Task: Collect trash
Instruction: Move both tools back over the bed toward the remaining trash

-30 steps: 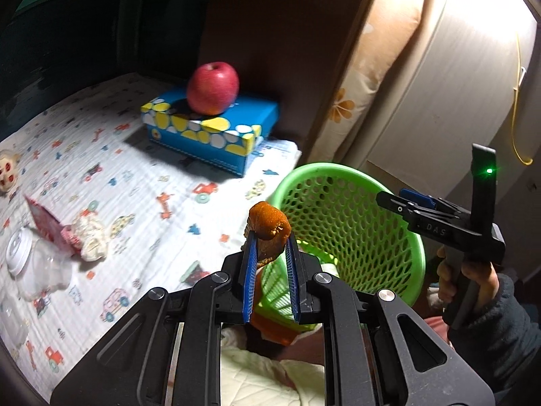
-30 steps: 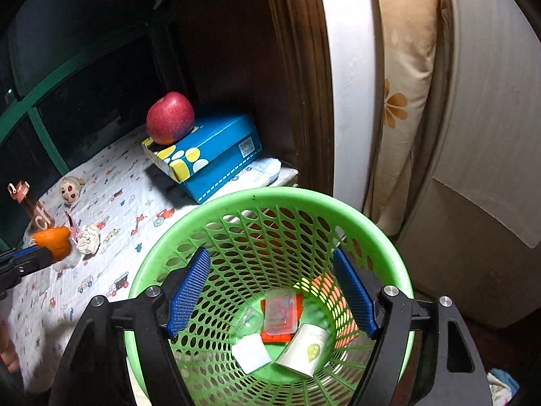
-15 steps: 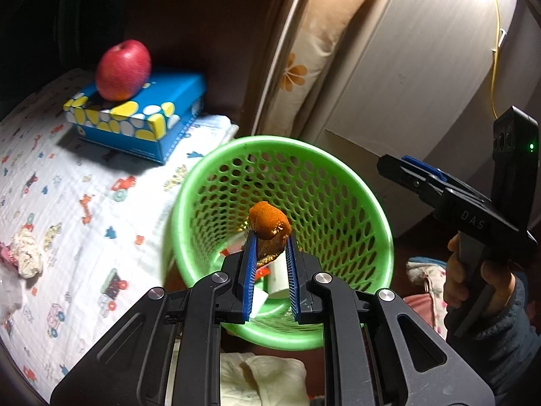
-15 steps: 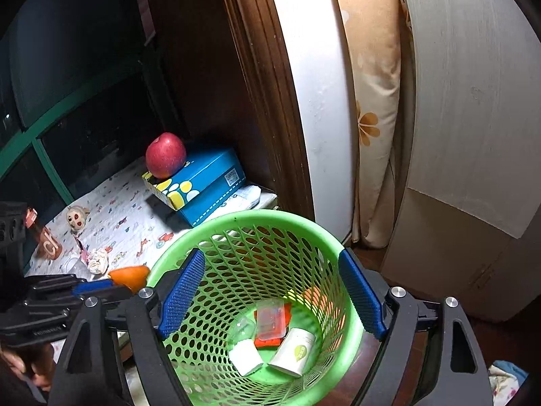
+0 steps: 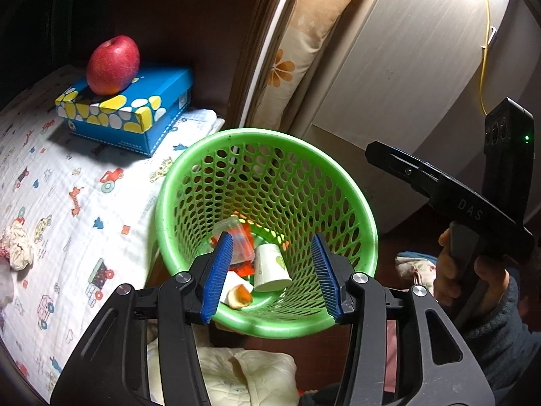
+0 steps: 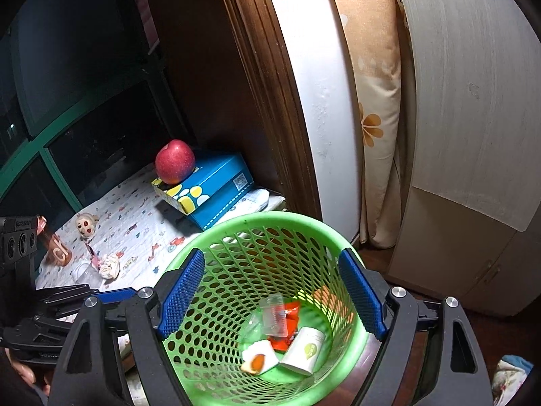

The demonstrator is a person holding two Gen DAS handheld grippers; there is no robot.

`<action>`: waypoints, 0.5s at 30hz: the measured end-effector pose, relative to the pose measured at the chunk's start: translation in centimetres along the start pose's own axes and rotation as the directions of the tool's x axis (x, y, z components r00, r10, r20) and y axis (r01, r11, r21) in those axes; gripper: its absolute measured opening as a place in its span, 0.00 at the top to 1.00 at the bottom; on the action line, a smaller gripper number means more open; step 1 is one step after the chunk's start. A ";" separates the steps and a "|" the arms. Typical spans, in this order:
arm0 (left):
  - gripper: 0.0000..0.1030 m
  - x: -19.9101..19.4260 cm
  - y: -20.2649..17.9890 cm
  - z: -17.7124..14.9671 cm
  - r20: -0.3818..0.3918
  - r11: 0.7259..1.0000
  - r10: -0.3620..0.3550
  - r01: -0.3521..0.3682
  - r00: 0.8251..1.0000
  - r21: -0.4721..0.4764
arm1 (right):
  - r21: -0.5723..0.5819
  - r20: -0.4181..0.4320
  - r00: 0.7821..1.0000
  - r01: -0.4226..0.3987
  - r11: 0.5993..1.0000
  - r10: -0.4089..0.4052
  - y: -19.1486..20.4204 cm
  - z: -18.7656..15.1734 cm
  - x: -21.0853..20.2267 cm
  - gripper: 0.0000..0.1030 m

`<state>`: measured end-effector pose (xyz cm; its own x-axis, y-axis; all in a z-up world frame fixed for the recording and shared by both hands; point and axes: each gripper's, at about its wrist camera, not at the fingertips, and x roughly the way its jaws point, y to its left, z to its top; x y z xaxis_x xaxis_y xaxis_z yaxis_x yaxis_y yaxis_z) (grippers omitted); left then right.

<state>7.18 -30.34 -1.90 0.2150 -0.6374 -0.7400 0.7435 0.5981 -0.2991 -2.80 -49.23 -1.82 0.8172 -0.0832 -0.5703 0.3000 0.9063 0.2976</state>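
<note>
A green mesh basket (image 5: 351, 199) stands beside the bed; it also shows in the right wrist view (image 6: 216, 237). In it lie an orange peel (image 5: 240, 293) (image 6: 257, 360), a white paper cup (image 5: 270, 264) (image 6: 302, 348), a clear plastic cup (image 6: 275, 314) and a red wrapper (image 6: 290, 311). My left gripper (image 5: 270, 274) is open and empty above the basket's near rim. My right gripper (image 6: 270, 294) is open and empty over the basket. A crumpled tissue (image 5: 17, 243) (image 6: 109, 265) lies on the bed.
A red apple (image 5: 113, 64) sits on a blue box (image 5: 135, 115) at the bed's far corner. A small doll (image 6: 86, 225), a brown bottle (image 6: 55, 248) and a clear cup (image 6: 83, 272) lie on the patterned sheet (image 5: 67, 182). A wardrobe (image 6: 473, 135) stands behind.
My left gripper moved over the basket and opened; the orange peel dropped from it into the basket. My right gripper stayed open and drew back a little.
</note>
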 end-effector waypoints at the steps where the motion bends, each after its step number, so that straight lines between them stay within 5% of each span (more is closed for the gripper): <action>1: 0.52 -0.4 0.2 -0.1 0.009 1.000 0.013 -0.013 1.000 -0.001 | -0.003 -0.001 1.000 -0.004 1.000 0.004 0.2 0.0 0.0 0.23; 15: 0.44 -6.4 6.0 -3.1 0.100 0.975 0.198 -0.186 0.975 -0.119 | -0.061 -0.020 0.994 -0.106 0.992 0.105 5.5 -0.3 0.9 0.21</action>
<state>8.30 -21.10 -0.81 0.4200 -0.5517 -0.7206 0.6097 0.7597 -0.2263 -0.62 -44.18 -0.94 0.8343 0.0210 -0.5509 0.1808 0.9336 0.3094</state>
